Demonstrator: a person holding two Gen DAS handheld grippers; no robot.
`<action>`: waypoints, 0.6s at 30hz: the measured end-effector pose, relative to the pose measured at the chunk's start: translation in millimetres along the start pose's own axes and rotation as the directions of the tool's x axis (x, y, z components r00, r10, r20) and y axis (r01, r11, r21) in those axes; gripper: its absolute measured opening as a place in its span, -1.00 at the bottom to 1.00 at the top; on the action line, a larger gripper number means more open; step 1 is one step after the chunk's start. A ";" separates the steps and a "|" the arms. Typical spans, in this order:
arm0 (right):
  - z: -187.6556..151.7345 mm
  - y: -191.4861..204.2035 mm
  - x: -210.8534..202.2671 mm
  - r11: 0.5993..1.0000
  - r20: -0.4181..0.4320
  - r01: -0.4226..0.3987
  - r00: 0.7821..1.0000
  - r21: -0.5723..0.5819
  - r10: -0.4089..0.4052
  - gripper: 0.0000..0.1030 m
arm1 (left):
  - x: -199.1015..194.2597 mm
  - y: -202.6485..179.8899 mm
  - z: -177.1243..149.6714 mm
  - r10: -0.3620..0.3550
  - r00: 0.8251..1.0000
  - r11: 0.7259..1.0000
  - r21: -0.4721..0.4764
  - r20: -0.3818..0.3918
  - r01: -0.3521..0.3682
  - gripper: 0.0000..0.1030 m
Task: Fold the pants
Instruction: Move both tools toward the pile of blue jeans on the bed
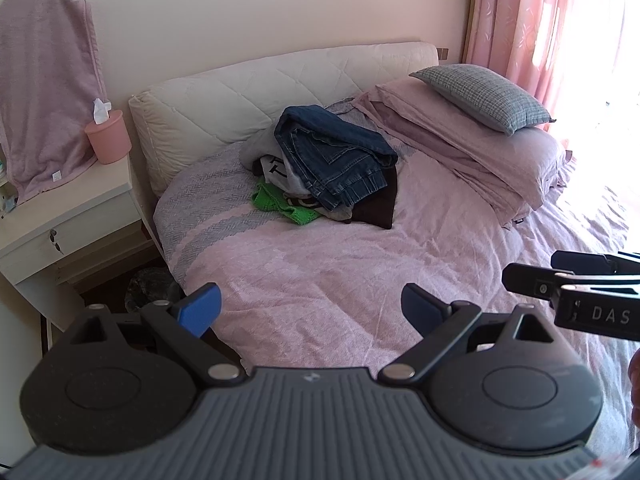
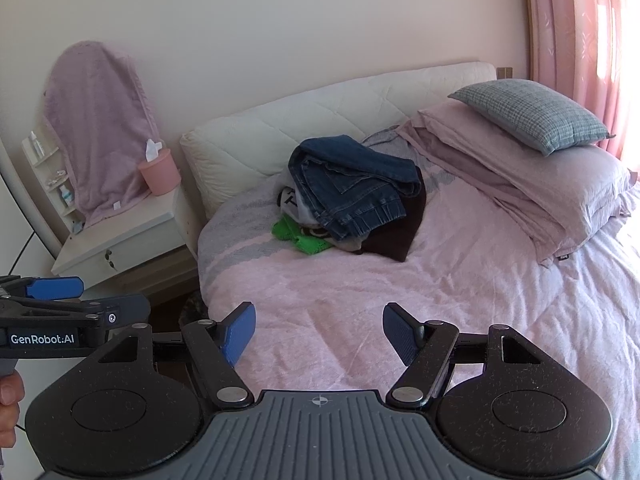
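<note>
Jeans top a clothes pile on the bed; left gripper and right gripper hover spread, empty.

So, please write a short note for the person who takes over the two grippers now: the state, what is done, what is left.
Left gripper: jaws open, empty, over the pink bedspread.
Right gripper: jaws open, empty, beside it.
Blue jeans: crumpled on top of the clothes pile near the headboard, untouched.
Done: nothing.
Left: pick up the jeans, spread them flat, fold them.
</note>
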State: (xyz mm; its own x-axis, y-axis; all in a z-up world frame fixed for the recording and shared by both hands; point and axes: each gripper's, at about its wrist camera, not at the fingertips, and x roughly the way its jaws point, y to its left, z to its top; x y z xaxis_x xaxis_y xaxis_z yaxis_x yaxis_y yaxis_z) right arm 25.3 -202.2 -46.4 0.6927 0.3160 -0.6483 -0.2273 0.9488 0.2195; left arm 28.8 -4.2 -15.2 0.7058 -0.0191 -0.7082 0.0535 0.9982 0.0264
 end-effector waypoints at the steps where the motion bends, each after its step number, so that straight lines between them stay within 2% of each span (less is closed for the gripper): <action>1: 0.1 0.2 0.7 1.000 0.000 0.000 1.000 0.000 0.000 0.31 | 0.8 0.6 0.4 0.001 1.000 1.000 0.000 -0.002 -0.001 0.84; 11: 7.1 -6.9 14.8 1.000 -0.004 0.005 1.000 0.029 -0.005 0.31 | 16.6 1.7 12.3 -0.003 1.000 1.000 0.029 -0.016 0.004 0.84; 18: 18.4 -11.2 37.8 0.998 -0.015 0.028 1.000 0.049 -0.027 0.31 | 43.9 9.6 27.9 -0.022 0.999 0.998 0.057 -0.035 0.024 0.84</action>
State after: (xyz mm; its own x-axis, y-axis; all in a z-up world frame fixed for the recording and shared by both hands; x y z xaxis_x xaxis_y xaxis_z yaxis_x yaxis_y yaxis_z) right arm 66.6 -200.9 -60.0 0.6886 0.2898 -0.6647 -0.1736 0.9559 0.2369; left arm 80.1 3.0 -26.4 0.6790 -0.0390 -0.7331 0.1103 0.9927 0.0494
